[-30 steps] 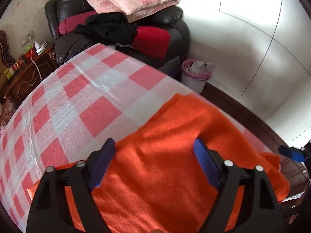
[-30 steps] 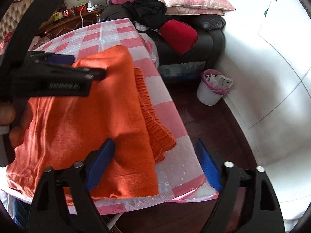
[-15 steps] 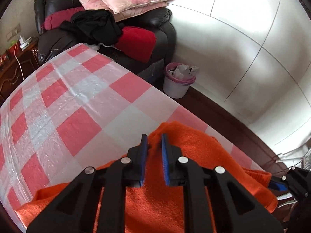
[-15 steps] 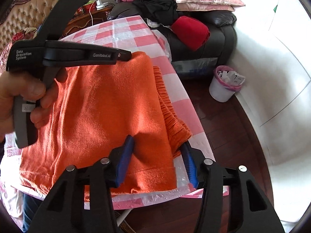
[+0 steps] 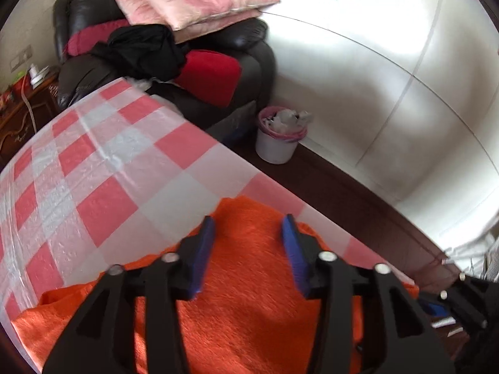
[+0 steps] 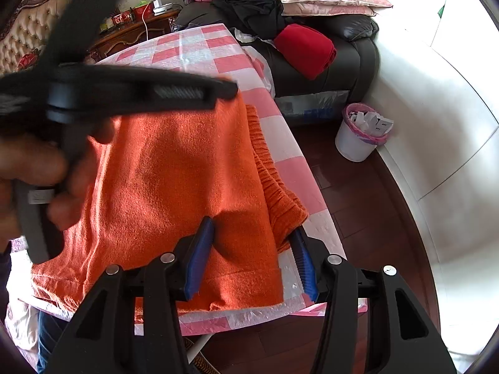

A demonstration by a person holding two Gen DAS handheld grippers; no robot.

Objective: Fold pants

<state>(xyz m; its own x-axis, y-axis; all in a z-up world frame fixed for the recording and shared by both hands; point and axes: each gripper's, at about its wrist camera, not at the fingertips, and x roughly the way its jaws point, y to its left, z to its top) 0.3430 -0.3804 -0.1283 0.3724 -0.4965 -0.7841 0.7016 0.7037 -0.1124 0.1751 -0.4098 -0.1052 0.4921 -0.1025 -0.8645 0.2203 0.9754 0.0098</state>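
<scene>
The orange pants (image 6: 174, 180) lie folded on the pink-and-white checked table (image 6: 199, 53), with the ribbed waistband (image 6: 274, 187) showing along the right side. My left gripper (image 5: 249, 233) is open, its blue pads over the far corner of the pants (image 5: 246, 280); it also shows in the right wrist view (image 6: 230, 88), blurred, held by a hand. My right gripper (image 6: 254, 243) is open, its blue pads either side of the near right corner of the pants, close to the table's front edge.
A black leather armchair (image 5: 249, 50) with pink pillows, black clothes and a red cushion stands beyond the table. A white bin (image 5: 277, 137) with a pink liner stands on the dark wood floor by the white wall. A wooden side table (image 6: 131, 31) stands at the far left.
My left gripper was shut half a second ago and has opened again over the far corner. My right gripper has dropped nearer the near corner and stays open.
</scene>
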